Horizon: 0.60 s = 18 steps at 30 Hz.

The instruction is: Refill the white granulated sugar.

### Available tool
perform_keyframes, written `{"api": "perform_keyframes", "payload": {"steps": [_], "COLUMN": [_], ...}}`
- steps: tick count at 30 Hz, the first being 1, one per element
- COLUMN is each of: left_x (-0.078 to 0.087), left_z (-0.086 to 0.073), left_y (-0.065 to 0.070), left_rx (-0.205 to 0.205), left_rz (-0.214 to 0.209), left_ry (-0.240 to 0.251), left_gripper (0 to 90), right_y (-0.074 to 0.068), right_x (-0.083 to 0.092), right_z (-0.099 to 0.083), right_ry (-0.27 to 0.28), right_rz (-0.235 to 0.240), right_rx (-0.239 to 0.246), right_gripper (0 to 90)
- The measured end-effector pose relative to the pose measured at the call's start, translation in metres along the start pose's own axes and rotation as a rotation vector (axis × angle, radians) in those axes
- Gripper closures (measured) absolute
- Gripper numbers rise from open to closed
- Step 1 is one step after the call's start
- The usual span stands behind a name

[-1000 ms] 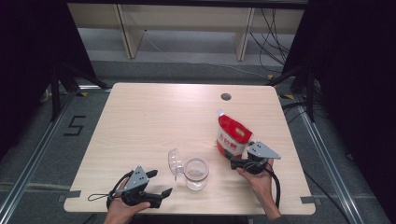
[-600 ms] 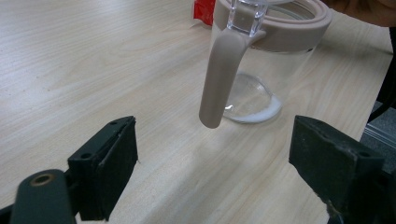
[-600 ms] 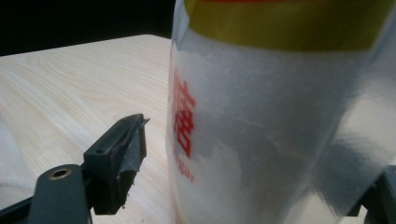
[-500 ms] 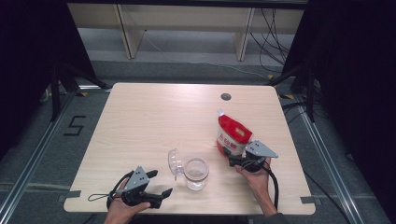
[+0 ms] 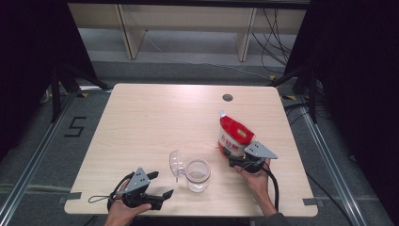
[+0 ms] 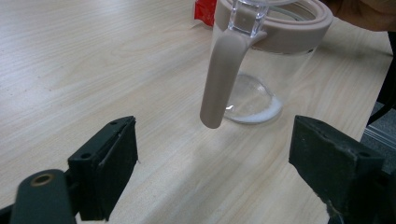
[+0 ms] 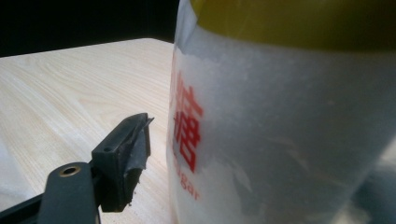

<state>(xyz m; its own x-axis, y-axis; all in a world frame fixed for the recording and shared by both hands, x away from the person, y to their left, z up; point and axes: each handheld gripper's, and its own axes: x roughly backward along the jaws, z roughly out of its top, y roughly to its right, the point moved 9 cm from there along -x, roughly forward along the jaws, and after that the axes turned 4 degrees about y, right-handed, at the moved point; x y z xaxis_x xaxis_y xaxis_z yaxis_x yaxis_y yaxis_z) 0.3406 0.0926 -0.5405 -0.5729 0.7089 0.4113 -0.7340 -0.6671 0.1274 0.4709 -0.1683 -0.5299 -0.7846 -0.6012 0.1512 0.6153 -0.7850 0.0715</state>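
Sugar pouch (image 5: 231,135), red and white, stands on the pale wood tabletop (image 5: 155,117), the right gripper (image 5: 243,161) against its base; whether that gripper clasps it I cannot tell. Left gripper (image 6: 212,179) gapes toward the clear jar (image 6: 261,70), whose beige handle (image 6: 222,79) shows close.

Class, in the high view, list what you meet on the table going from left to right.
left gripper → open lid → clear jar → red sugar bag → right gripper
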Motion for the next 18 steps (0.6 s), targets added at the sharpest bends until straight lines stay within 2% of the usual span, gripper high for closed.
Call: {"api": "perform_keyframes", "payload": {"steps": [3, 4, 6, 9, 10, 11, 12, 15, 17, 18], "left_x": [0.0003, -0.0005, 0.0007, 0.0002, 0.0, -0.0001, -0.0004, -0.0014, -0.0018, -0.0012], "left_z": [0.0, 0.0005, -0.0004, -0.0003, -0.0001, 0.0, -0.0002, -0.0007, -0.0004, -0.0007], "left_y": [0.0, 0.0006, -0.0008, -0.0005, 0.0, 0.0, 0.0007, 0.0026, 0.0035, 0.0034], "left_rx": [-0.015, -0.004, -0.01, -0.007, -0.008, -0.013, -0.005, -0.009, -0.015, -0.021], "left_rz": [-0.006, -0.01, 0.002, -0.002, -0.006, -0.008, -0.008, -0.018, -0.021, -0.019], "left_ry": [-0.002, 0.006, -0.006, -0.001, -0.001, -0.001, 0.0, 0.001, 0.002, -0.004], "left_gripper": [15.1, 15.1, 15.2, 15.2, 15.2, 15.2, 15.2, 15.2, 15.2, 15.2], "right_y": [0.0006, 0.0006, 0.0024, 0.003, -0.0012, -0.0013, -0.0031, -0.0002, -0.0002, 0.0005], "right_x": [-0.0012, -0.0013, -0.0027, -0.0022, -0.0011, -0.0027, -0.0027, -0.0029, -0.0044, -0.0037], "right_z": [0.0014, 0.0014, 0.0022, 0.002, 0.0002, 0.0009, 0.0006, 0.0001, 0.001, 0.0], "right_ry": [0.013, 0.014, 0.032, 0.027, 0.011, 0.025, 0.025, 0.018, 0.034, 0.021], "right_rz": [-0.001, -0.003, -0.006, -0.003, 0.004, 0.011, 0.012, 0.003, 0.032, 0.015], "right_rx": [0.006, 0.004, 0.0, -0.009, -0.061, -0.062, -0.089, -0.069, -0.064, -0.074], "right_gripper": [26.7, 27.1, 27.6, 27.7, 28.3, 28.4, 28.7, 29.0, 29.4, 30.2]}}
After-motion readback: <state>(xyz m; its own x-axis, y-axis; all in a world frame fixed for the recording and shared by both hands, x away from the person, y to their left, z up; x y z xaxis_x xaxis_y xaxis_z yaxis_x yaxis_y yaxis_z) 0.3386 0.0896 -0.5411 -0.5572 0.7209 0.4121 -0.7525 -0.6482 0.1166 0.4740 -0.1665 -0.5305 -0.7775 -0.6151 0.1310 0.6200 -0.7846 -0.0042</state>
